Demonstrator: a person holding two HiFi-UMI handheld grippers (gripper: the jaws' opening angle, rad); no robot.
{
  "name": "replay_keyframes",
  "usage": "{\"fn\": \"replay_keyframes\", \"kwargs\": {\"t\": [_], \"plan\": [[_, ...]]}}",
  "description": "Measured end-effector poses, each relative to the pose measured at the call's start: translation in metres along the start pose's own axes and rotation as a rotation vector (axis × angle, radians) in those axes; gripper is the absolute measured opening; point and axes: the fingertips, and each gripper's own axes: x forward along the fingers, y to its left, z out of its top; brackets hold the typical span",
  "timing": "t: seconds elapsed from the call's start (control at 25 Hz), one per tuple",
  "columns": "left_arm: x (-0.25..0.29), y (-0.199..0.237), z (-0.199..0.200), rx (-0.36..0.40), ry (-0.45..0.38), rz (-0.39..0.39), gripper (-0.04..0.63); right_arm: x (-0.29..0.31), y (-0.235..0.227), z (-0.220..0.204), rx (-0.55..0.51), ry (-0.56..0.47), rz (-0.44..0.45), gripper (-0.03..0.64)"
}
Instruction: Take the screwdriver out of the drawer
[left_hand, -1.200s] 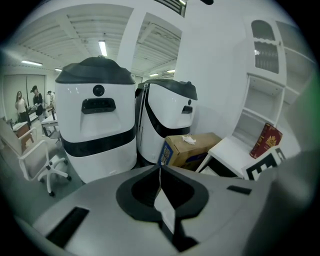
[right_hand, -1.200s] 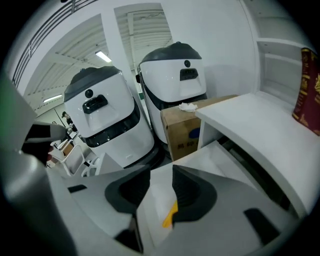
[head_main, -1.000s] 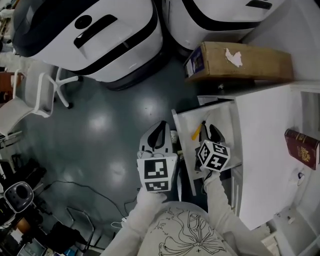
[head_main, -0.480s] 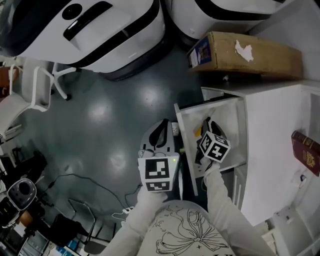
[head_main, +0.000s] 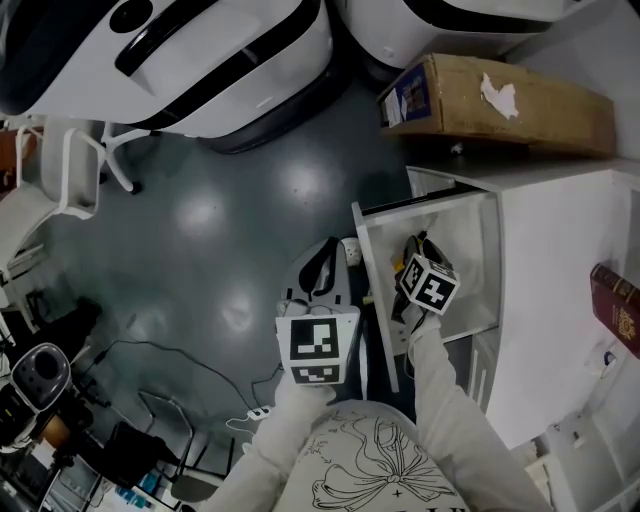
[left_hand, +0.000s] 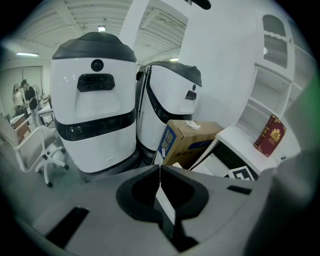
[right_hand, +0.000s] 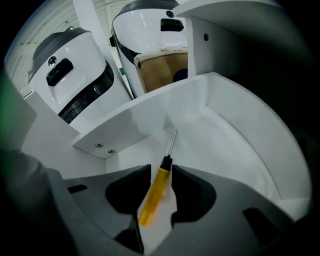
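A screwdriver with a yellow handle and thin metal shaft lies on the floor of the open white drawer. In the right gripper view it sits between the two jaws of my right gripper, which points steeply down at it. The jaws are closing, with a gap still showing on each side of the handle. In the head view my right gripper reaches down into the drawer and hides the screwdriver. My left gripper hangs beside the drawer front, over the dark floor. Its jaw tips meet, holding nothing.
The drawer sticks out of a white cabinet with a red book on top. A cardboard box stands behind the drawer. Two large white machines stand farther back. A white chair stands at the left, and cables lie on the floor.
My right gripper has sunk deeper into the drawer, down onto the screwdriver. The left gripper has dropped a little beside the drawer front.
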Motion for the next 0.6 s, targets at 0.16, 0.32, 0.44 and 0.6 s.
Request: {"fn": "replay_keyframes", "kwargs": {"t": [0.16, 0.32, 0.44, 0.6], "plan": [[0.0006, 0.0009, -0.0019, 0.0, 0.004, -0.004, 0.008, 0.0015, -0.0025, -0.002, -0.001, 0.014, -0.024, 0.111], [0.0009, 0.0026, -0.0028, -0.001, 0.006, -0.009, 0.009, 0.0014, -0.0036, -0.0004, -0.002, 0.014, -0.05, 0.09], [0.0004, 0.0039, -0.0036, 0.0, 0.007, -0.011, 0.008, 0.0018, -0.0052, -0.0003, 0.021, 0.011, -0.052, 0.081], [-0.0016, 0.0052, -0.0029, 0.004, 0.001, -0.014, 0.008, 0.0007, -0.0051, -0.0017, 0.031, 0.016, -0.036, 0.077]]}}
